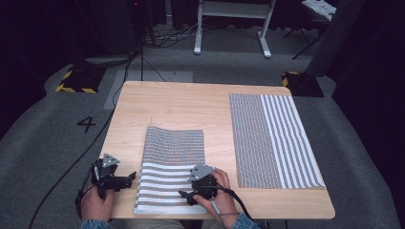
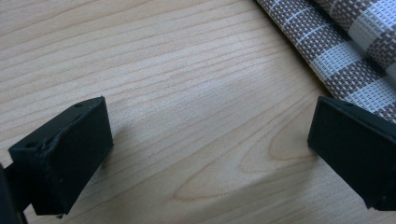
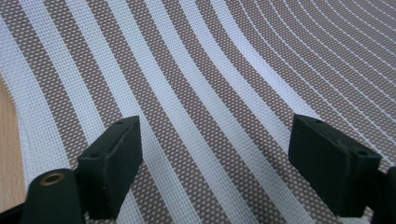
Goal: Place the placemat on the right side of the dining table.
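Note:
A folded woven placemat (image 1: 172, 164), brown with white stripes, lies near the table's front edge. My right gripper (image 1: 187, 195) hovers over its front right part, jaws wide apart and nothing between them; in the right gripper view (image 3: 215, 158) the striped weave (image 3: 224, 79) lies just below the jaws. My left gripper (image 1: 130, 177) stands open over bare wood just left of the placemat; in the left gripper view (image 2: 210, 140) the placemat's folded edge (image 2: 345, 51) runs beside the right jaw. A second placemat (image 1: 272, 138) lies flat at the table's right.
The wooden table (image 1: 181, 102) has bare wood at the back and left. Cables (image 1: 71, 167) trail over the grey floor at the left. A white desk frame (image 1: 234, 24) stands beyond the table, and yellow-black floor blocks (image 1: 76, 78) sit near its far corners.

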Motion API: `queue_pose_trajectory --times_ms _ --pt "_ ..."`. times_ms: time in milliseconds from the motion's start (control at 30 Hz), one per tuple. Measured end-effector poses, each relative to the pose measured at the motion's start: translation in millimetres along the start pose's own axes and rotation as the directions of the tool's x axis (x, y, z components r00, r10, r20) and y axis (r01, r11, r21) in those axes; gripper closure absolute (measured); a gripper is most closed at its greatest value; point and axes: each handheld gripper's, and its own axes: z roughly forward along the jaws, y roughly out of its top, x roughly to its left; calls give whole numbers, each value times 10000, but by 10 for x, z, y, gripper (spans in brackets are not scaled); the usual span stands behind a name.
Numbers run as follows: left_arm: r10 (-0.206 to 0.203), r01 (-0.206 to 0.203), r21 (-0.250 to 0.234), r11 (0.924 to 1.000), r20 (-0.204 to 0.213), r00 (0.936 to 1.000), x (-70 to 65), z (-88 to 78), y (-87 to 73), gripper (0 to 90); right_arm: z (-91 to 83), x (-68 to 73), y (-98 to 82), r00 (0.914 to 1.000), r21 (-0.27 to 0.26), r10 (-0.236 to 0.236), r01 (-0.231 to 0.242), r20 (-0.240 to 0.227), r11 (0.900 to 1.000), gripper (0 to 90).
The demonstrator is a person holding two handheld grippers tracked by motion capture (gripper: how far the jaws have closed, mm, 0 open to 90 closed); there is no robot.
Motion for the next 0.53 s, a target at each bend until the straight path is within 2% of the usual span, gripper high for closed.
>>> queue_pose_trajectory --times_ms 67,100,200,233,267,300,333,533 --pt "1 -1 7 10000 -7 10000 0 -1 0 0 34 2 -19 10000 5 -65 65 22 10000 174" --pt "0 0 1 10000 0 10000 0 0 0 0 40 19 -28 9998 -22 191 -191 92 9998 162" --pt "0 0 8 10000 -7 10000 0 -1 0 0 61 -6 -50 9997 -324 218 -215 107 9992 155" --pt "0 0 1 10000 -1 10000 0 0 0 0 57 2 -48 9992 -274 398 -396 85 9988 156" --pt "0 0 -1 10000 -1 10000 0 0 0 0 60 2 -48 9993 -294 373 -370 98 9989 154" --pt "-7 7 -2 10000 -12 10000 -1 0 -1 0 61 -9 -51 9998 -265 124 -120 134 9996 152" --pt "-8 8 -21 10000 -15 10000 -2 1 -1 0 64 5 -47 9996 -323 268 -263 127 9991 152" --pt "-23 23 -16 10000 -26 10000 -3 0 -2 0 62 -5 -50 9998 -277 180 -177 116 9995 152"
